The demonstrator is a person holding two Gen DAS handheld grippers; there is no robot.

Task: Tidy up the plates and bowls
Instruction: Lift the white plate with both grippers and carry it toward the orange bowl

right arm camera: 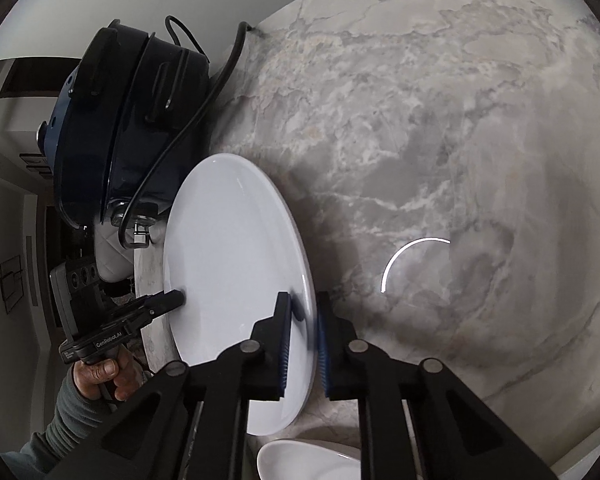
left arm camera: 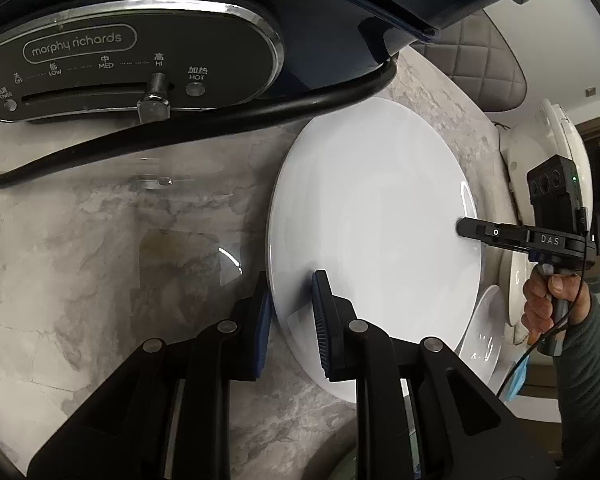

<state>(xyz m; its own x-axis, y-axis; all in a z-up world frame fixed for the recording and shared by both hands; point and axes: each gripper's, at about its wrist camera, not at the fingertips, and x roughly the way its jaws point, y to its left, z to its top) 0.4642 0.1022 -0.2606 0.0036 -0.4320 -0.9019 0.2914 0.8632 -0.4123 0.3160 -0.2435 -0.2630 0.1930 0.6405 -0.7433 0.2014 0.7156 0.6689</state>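
— Where is the large white plate (left arm camera: pixel 375 240) sitting?

— Flat on the grey marbled bench (left arm camera: pixel 80 260), close to one edge of it, just beside the dark blue Morphy Richards electric cooker (left arm camera: pixel 100 60), whose black power cord (left arm camera: pixel 260 114) curves past the plate's rim. A smaller white plate (left arm camera: pixel 484 328) lies near the large one on its far side from the cooker, and a white bowl (right arm camera: pixel 307 462) shows at the bottom of the right wrist view.

— And the room beyond the bench?

— A quilted grey chair back (left arm camera: pixel 475 68) stands past the bench edge, with pale walls and dark furniture behind it; details there are blurred.

— How do the tongs stand?

— Both are clenched on the large plate, at opposite sides of its rim. The left tongs (left arm camera: pixel 294 320) have one blue pad above the rim and one under it. The right tongs (right arm camera: pixel 303 344) pinch the other side the same way, nearly closed on the thin edge. A hand (left arm camera: pixel 547 304) in a grey sleeve (left arm camera: pixel 591 360) holds the right tool's handle.
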